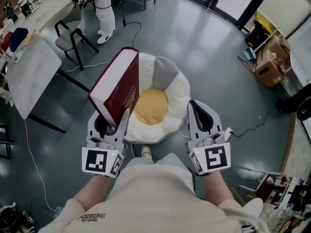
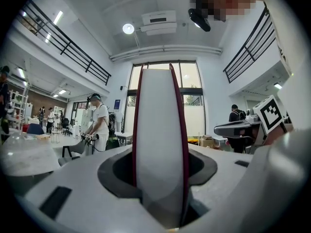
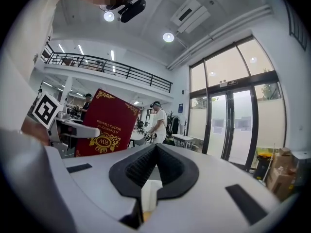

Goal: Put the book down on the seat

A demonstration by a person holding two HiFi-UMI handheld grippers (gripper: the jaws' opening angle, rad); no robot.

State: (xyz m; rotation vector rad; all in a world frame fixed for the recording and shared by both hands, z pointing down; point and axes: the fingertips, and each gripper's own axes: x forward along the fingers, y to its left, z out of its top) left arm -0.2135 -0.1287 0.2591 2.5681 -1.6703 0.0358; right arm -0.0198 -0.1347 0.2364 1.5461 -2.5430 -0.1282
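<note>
Book [image 1: 116, 89] clamped upright in left gripper [image 1: 112, 116], hanging above the near-left rim of the seat [image 1: 179, 89] — probably ready for lowering onto its middle; right gripper [image 1: 197, 108] pinched together, empty — just alongside.

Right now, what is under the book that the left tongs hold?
Below the red book, gripped by the left tongs, lies the white seat with its yellow cushion. The book covers the seat's left part, so that part cannot be seen.
</note>
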